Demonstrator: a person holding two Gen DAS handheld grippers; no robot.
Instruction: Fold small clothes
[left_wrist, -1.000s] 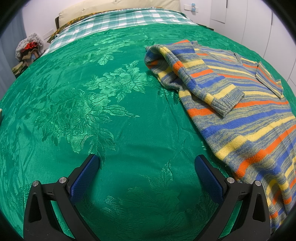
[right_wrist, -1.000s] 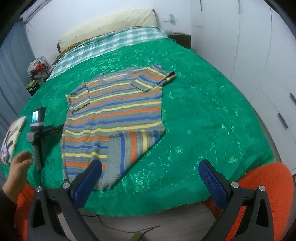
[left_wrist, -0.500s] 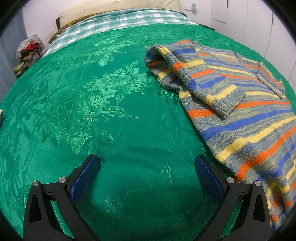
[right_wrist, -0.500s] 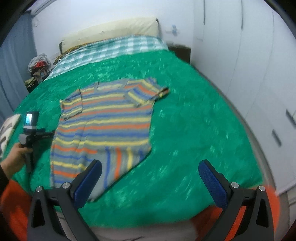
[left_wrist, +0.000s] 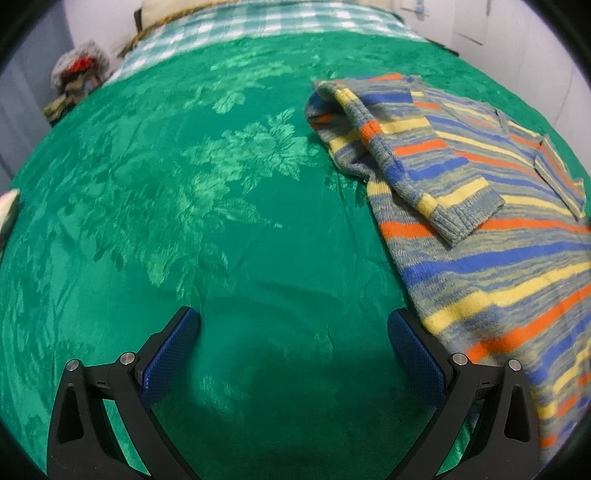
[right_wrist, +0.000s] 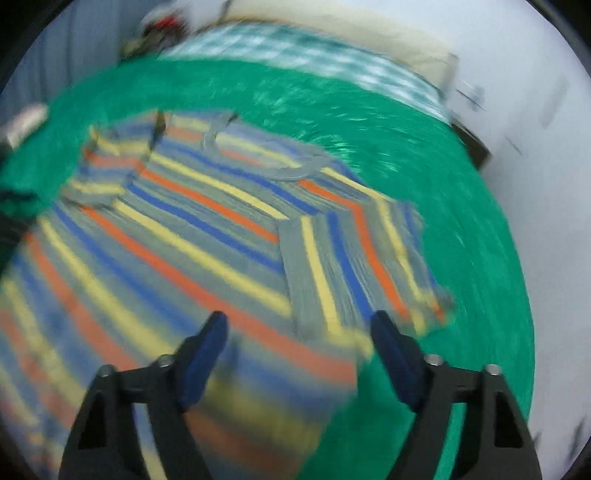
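Observation:
A striped knit sweater (left_wrist: 491, 240) in blue, yellow, orange and grey lies flat on the green bedspread (left_wrist: 221, 229), with one sleeve (left_wrist: 399, 155) folded across its body. My left gripper (left_wrist: 293, 332) is open and empty, low over the bedspread just left of the sweater's edge. In the blurred right wrist view the sweater (right_wrist: 177, 229) fills the middle. My right gripper (right_wrist: 299, 328) is open and empty, close above the sweater's body beside its other folded sleeve (right_wrist: 362, 266).
A checked blanket (left_wrist: 266, 22) and a pillow lie at the head of the bed. A pile of clothes (left_wrist: 77, 77) sits beyond the far left bed edge. White cupboard doors (right_wrist: 535, 122) stand close to the bed's right side.
My right gripper has swung fast from beyond the bed's foot to close above the sweater by its right sleeve. My left gripper has edged slightly nearer the sweater.

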